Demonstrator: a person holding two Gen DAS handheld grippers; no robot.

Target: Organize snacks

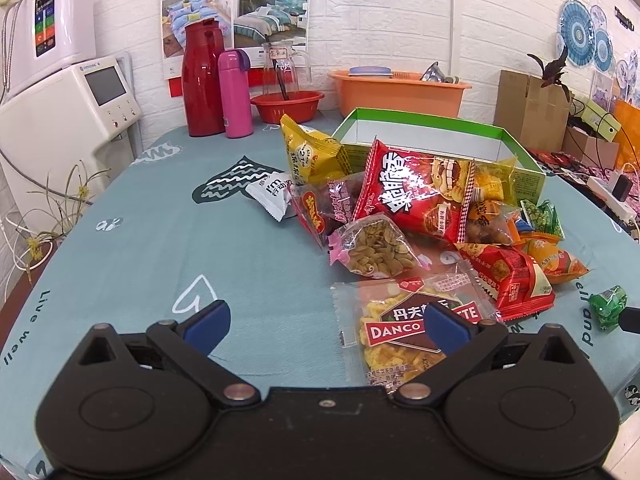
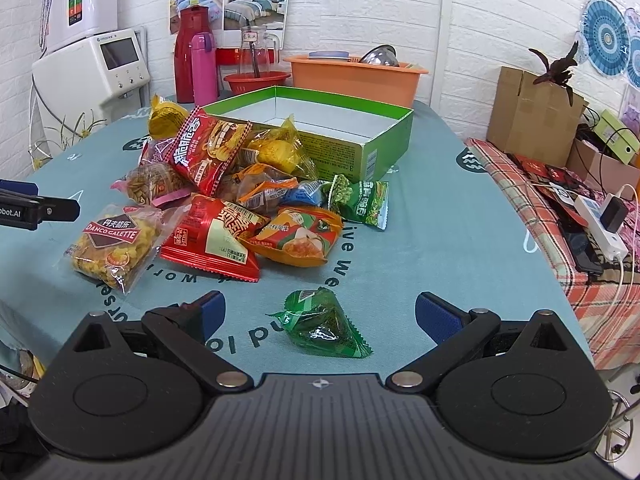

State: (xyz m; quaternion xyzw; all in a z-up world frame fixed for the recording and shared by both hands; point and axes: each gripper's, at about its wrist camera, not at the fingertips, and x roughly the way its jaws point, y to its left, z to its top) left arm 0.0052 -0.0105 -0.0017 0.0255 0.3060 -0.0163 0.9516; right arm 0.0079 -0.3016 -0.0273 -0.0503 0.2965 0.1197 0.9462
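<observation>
A heap of snack packets lies on the teal tablecloth in front of an open green box (image 1: 420,136) (image 2: 320,128) with a white inside. On top is a large red chip bag (image 1: 408,192) (image 2: 204,148). The clear Danco Galette packet (image 1: 404,320) (image 2: 112,244) lies nearest my left gripper (image 1: 326,326), which is open, its right finger over that packet. A small green triangular packet (image 2: 324,324) (image 1: 608,304) lies apart from the heap, between the open fingers of my right gripper (image 2: 320,316). The left gripper's tip (image 2: 36,206) shows at the left edge of the right wrist view.
At the table's back stand a red thermos (image 1: 202,80), a pink bottle (image 1: 236,94), a glass pitcher in a red bowl (image 1: 286,104) and an orange basin (image 1: 398,90). A white appliance (image 1: 68,112) is at the left. To the right are cardboard boxes (image 2: 528,112) and a power strip (image 2: 600,224).
</observation>
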